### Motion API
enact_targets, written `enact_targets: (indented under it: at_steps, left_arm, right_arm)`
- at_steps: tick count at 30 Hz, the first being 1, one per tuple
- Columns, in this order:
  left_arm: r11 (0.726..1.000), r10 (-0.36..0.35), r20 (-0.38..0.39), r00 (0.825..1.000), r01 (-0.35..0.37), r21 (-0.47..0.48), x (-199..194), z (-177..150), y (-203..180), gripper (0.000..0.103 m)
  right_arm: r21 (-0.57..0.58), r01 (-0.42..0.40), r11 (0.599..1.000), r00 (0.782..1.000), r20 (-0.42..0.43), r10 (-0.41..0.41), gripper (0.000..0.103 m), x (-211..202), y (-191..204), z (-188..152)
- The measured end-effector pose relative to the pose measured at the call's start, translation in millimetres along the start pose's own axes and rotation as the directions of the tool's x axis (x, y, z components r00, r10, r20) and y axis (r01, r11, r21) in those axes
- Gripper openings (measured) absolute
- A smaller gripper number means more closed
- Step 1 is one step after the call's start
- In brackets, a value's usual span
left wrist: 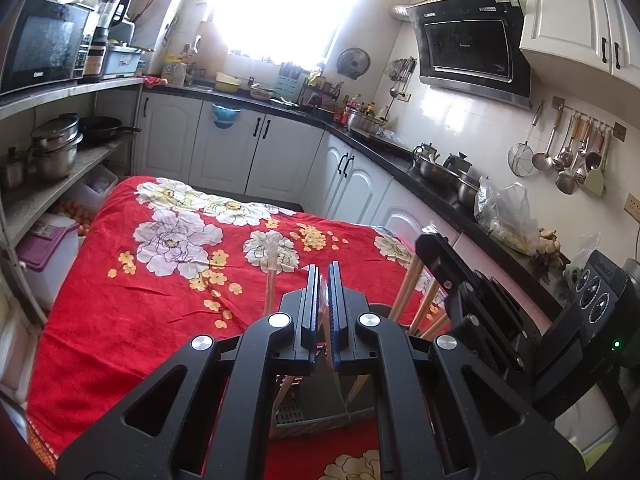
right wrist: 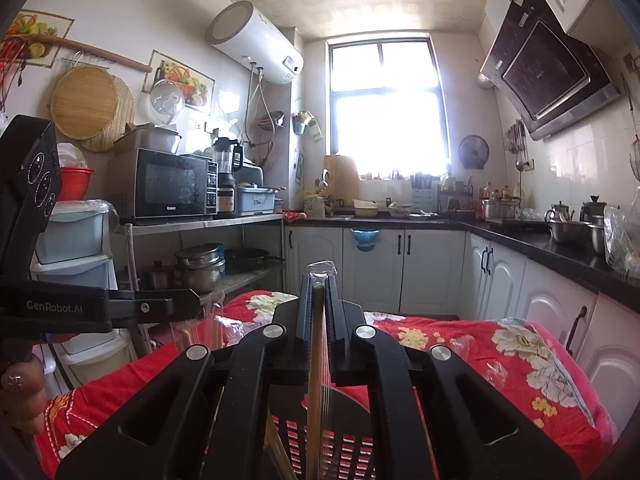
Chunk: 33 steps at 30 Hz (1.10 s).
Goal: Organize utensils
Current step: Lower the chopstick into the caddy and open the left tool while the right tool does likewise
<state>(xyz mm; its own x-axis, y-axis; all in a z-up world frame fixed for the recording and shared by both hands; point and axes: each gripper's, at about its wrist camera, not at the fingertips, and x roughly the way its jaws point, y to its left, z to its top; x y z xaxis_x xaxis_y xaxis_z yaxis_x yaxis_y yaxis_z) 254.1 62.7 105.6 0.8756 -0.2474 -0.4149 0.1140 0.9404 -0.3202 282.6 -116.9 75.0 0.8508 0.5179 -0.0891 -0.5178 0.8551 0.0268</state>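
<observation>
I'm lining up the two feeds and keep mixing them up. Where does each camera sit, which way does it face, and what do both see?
Left wrist: sits on the left tool, looking slightly down across the red floral cloth toward the window; the right tool shows at right.
Right wrist: sits on the right tool, looking level at the window; it is shut on a wrapped chopstick; the left tool and fingers show at left.
Shared: cloth, microwave, range hood, black holder.

Blown-out window [right wrist: 386, 120] glare backlights sharp, fisheye-bent, dark-cornered views.
</observation>
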Motion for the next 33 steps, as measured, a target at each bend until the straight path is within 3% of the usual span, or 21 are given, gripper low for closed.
enact_targets:
  at_steps: [16,20,26,33]
  left_arm:
    - [0.999,0.013,0.010,1.000,-0.012,-0.052,-8.2,-3.5,15.1,0.002]
    - [0.998,0.019,0.012,1.000,-0.019,-0.059,-11.2,-4.5,17.5,0.002]
    - [0.997,0.022,0.012,1.000,-0.022,-0.068,-14.8,-8.0,18.7,0.002]
    - [0.996,0.024,-0.001,1.000,-0.024,-0.082,-15.8,-13.5,21.8,0.017]
  right_arm:
    - [0.183,0.047,0.982,0.990,-0.140,-0.022,0.008,-18.2,-25.3,-10.4]
    - [0.211,0.065,0.975,0.986,-0.167,-0.030,0.019,-21.8,-29.8,-11.7]
    - [0.240,0.077,0.968,0.979,-0.200,-0.029,0.028,-28.4,-35.3,-17.3]
    - [0.272,0.089,0.958,0.969,-0.248,-0.020,0.036,-37.7,-39.6,-26.3]
